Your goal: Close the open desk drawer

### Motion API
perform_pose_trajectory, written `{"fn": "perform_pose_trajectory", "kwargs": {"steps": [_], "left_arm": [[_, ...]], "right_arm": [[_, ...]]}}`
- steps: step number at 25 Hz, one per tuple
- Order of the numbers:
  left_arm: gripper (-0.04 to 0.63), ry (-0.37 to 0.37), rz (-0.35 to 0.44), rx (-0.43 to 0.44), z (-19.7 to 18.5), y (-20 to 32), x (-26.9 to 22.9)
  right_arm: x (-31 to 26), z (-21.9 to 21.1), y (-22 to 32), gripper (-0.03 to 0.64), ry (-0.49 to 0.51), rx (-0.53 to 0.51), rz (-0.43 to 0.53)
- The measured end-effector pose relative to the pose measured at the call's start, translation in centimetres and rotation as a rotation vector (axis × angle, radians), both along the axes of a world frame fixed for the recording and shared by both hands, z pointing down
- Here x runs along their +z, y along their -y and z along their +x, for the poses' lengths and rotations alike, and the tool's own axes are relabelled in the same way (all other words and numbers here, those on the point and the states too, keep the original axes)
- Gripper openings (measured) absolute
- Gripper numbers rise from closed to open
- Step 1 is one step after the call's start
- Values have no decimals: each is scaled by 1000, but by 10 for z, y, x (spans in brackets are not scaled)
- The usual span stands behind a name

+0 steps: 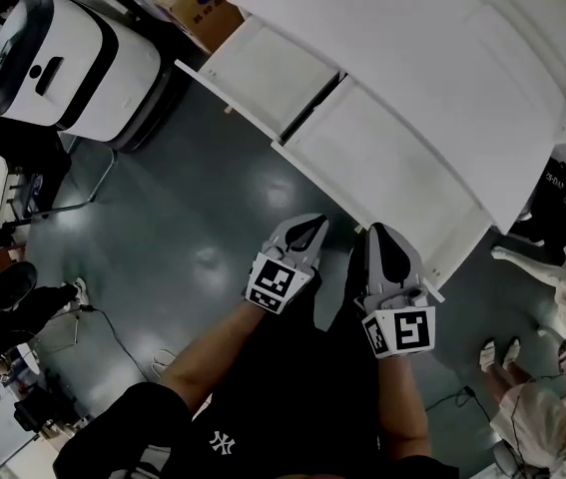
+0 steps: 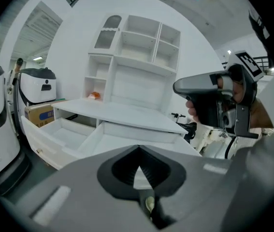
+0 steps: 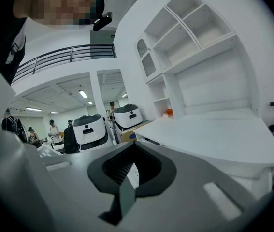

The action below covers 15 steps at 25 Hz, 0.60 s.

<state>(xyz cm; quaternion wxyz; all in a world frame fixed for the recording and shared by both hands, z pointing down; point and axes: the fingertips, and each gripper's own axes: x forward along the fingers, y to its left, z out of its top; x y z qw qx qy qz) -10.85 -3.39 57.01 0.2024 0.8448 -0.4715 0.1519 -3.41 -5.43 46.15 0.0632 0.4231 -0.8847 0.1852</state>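
A white desk [image 1: 432, 58] with a shelf unit fills the upper right of the head view. Two drawers stand pulled out over the floor: a small one [image 1: 263, 73] on the left and a wide one [image 1: 382, 158] beside it. Both are empty. My left gripper [image 1: 315, 225] is shut and hangs just short of the wide drawer's front panel. Level with it, my right gripper [image 1: 375, 232] is also shut, its tip at the same front panel near its right end. The left gripper view looks over shut jaws into the wide drawer [image 2: 127, 141] and the small drawer [image 2: 62, 129].
A white machine with a black band [image 1: 58, 58] and a cardboard box [image 1: 198, 3] stand left of the desk. A black bag [image 1: 562, 203] lies at the desk's right end. Another person's shoes [image 1: 497, 352] and floor cables [image 1: 113, 332] are nearby. An orange object [image 2: 94, 95] sits on a shelf.
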Motion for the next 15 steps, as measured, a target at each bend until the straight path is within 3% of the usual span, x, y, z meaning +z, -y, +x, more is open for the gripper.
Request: {"fn": "perform_pose_trajectory", "kwargs": {"steps": [15], "left_arm": [[1,2,-49,26,-2,13,95]], "right_arm": [[73,-13,12,21,-33,11,-23]]}}
